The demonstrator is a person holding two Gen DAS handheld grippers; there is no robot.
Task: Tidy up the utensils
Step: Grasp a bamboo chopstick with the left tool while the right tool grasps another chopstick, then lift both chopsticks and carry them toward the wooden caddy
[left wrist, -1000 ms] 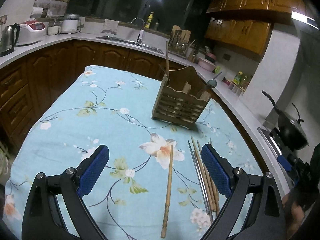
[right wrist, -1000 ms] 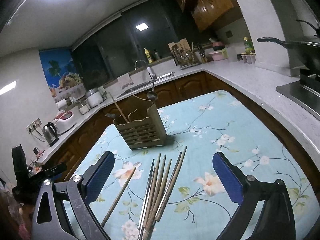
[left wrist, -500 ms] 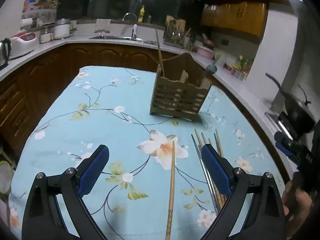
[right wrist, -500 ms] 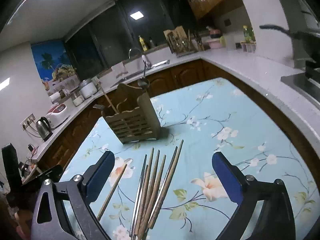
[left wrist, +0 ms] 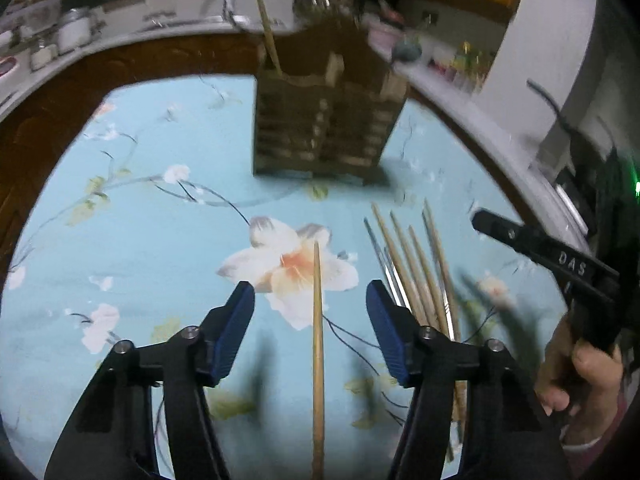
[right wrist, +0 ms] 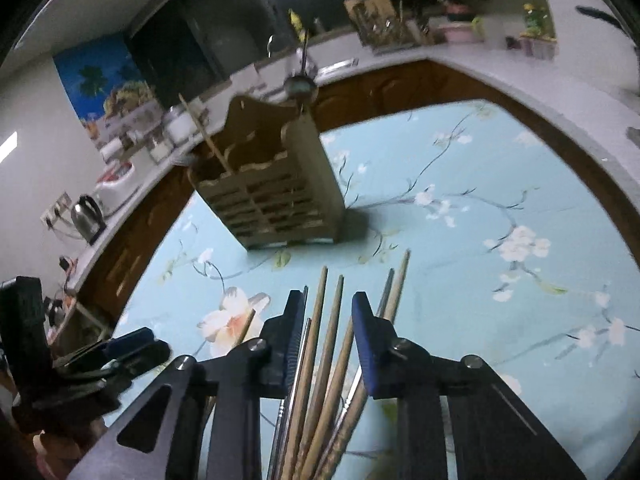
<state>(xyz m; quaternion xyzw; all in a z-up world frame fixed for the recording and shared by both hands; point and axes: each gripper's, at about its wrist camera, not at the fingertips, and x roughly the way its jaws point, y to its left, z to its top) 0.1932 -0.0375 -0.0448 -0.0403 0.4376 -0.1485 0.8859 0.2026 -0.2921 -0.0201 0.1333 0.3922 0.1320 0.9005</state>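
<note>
A wooden slatted utensil holder (left wrist: 326, 126) (right wrist: 276, 196) stands upright on the floral blue tablecloth (left wrist: 160, 248), with a chopstick and a spoon in it. My left gripper (left wrist: 311, 320) is open, low over the cloth, its fingers on either side of a single wooden chopstick (left wrist: 317, 344). A bundle of wooden and metal chopsticks (left wrist: 416, 276) (right wrist: 324, 352) lies to its right. My right gripper (right wrist: 325, 322) is partly closed, its fingers on either side of this bundle without visibly pressing it.
A white counter (right wrist: 520, 80) with wooden cabinets curves around the table, carrying a kettle (right wrist: 88, 216), jars and a sink. A dark pan handle (left wrist: 548, 100) sits at the right. The right gripper's body (left wrist: 560, 264) shows in the left wrist view.
Both grippers have come down toward the table and narrowed. The left one now brackets the single chopstick. The right one now brackets the bundle.
</note>
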